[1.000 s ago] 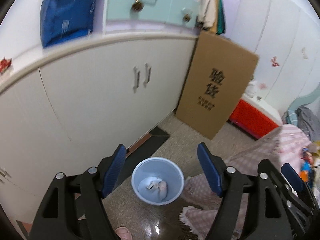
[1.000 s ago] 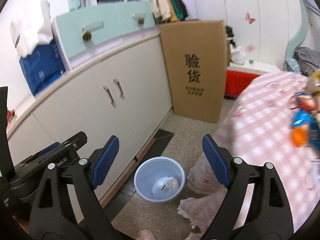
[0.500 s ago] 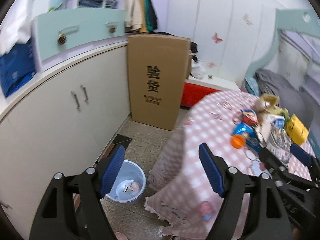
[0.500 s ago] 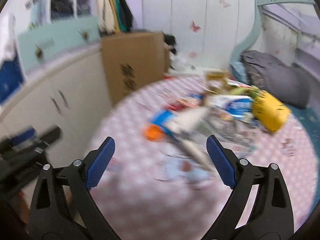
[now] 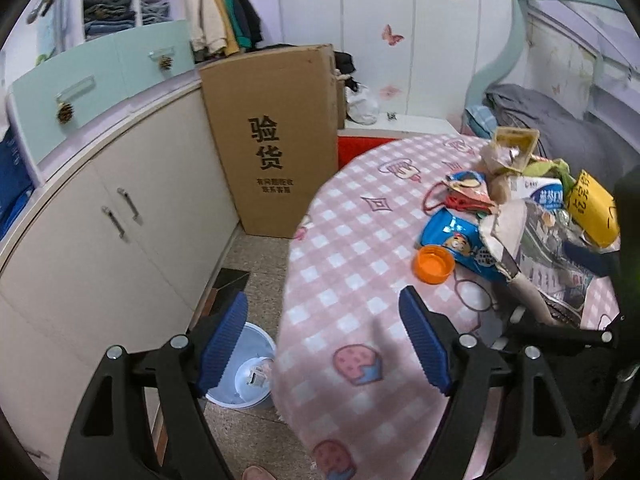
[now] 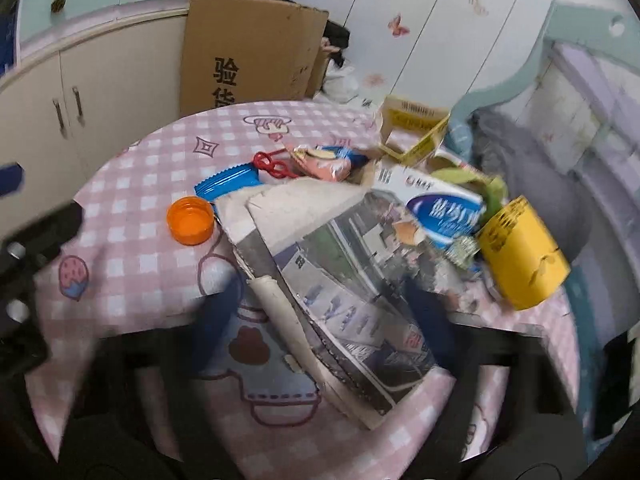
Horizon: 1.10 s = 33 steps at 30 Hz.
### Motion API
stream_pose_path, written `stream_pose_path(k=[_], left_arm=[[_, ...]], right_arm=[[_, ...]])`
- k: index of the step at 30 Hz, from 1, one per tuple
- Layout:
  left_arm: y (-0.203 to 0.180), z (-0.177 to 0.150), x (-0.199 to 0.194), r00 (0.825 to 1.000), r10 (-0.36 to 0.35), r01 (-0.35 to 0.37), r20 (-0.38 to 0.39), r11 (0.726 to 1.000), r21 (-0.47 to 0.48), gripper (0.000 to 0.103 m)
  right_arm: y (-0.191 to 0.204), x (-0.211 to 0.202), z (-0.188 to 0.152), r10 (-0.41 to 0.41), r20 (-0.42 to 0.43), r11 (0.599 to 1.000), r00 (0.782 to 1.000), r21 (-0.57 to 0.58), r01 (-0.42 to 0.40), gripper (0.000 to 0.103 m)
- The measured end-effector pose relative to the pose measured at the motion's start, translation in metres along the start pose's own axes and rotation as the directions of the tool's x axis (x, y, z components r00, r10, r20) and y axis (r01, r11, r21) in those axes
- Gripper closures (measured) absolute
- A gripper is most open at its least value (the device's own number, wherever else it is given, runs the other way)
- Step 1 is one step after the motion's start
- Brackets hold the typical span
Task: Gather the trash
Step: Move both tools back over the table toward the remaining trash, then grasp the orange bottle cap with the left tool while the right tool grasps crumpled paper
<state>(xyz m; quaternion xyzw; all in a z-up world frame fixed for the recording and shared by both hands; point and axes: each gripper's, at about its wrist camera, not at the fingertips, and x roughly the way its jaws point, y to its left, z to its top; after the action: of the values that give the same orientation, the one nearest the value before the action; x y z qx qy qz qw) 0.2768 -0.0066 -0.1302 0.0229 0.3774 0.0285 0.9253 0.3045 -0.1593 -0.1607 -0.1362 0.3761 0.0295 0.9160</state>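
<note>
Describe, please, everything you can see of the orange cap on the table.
The orange cap is a small round lid, apparently plastic, lying open side up so its shallow hollow and raised rim show. It sits on the pink checked tablecloth at the near-left edge of the trash pile, close beside the blue snack wrapper and the folded newspaper; whether it touches them is unclear. Neither gripper touches it.

Blurred tongs (image 6: 320,320) astride folded newspaper (image 6: 340,280)

Both tools (image 5: 322,338) (image 6: 320,316) wide open, empty
</note>
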Motion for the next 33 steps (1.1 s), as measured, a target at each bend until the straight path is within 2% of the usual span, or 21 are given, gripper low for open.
stream_pose_path(k=[1,2,6,12,15,16,19,21,22,23,27,33], left_arm=[[-0.003,0.001,0.003,1.000,-0.013,0.013,-0.005,1.000,0.007,0.026],[-0.006,0.001,0.006,1.000,-0.021,0.021,-0.008,1.000,0.015,0.026],[-0.021,0.005,0.018,0.999,-0.049,0.049,-0.015,0.998,0.048,0.026],[-0.047,0.014,0.037,0.997,-0.072,0.076,-0.036,0.992,0.104,0.026],[-0.056,0.020,0.051,0.994,-0.073,0.082,-0.080,0.989,0.119,0.027],[-0.058,0.021,0.057,0.990,-0.084,0.097,-0.110,0.988,0.123,0.033],[-0.059,0.025,0.060,0.986,-0.118,0.132,-0.119,0.984,0.116,0.042],[-0.060,0.028,0.063,0.982,-0.146,0.160,-0.123,0.981,0.111,0.059],[-0.061,0.029,0.063,0.984,-0.137,0.151,-0.115,0.982,0.118,0.074],[-0.062,0.030,0.062,0.986,-0.124,0.138,-0.113,0.983,0.125,0.074],[-0.060,0.023,0.046,0.985,-0.152,0.160,-0.079,0.980,0.118,0.074],[-0.038,0.024,0.012,0.978,-0.209,0.210,-0.025,0.976,0.050,0.074]], right_arm=[[-0.003,0.001,0.001,0.008,0.006,1.000,1.000,0.013,-0.008,0.063],[-0.008,-0.001,0.001,0.010,0.024,1.000,1.000,0.028,-0.010,0.071],[-0.020,-0.014,-0.002,0.046,0.077,0.995,0.996,0.087,-0.053,0.083],[-0.042,-0.037,-0.004,0.103,0.168,0.975,0.980,0.177,-0.133,0.087],[-0.049,-0.044,-0.003,0.118,0.196,0.966,0.973,0.204,-0.159,0.090],[-0.051,-0.047,-0.004,0.124,0.201,0.963,0.972,0.212,-0.167,0.091],[-0.061,-0.055,-0.005,0.125,0.222,0.955,0.967,0.238,-0.178,0.092],[-0.066,-0.060,-0.006,0.120,0.233,0.951,0.965,0.252,-0.179,0.093],[-0.067,-0.062,-0.006,0.118,0.237,0.949,0.964,0.258,-0.179,0.093],[-0.069,-0.065,-0.007,0.114,0.241,0.948,0.964,0.264,-0.178,0.094],[-0.076,-0.079,-0.009,0.100,0.261,0.944,0.960,0.279,-0.175,0.096],[-0.078,-0.104,-0.007,0.087,0.288,0.942,0.954,0.287,-0.173,0.098]])
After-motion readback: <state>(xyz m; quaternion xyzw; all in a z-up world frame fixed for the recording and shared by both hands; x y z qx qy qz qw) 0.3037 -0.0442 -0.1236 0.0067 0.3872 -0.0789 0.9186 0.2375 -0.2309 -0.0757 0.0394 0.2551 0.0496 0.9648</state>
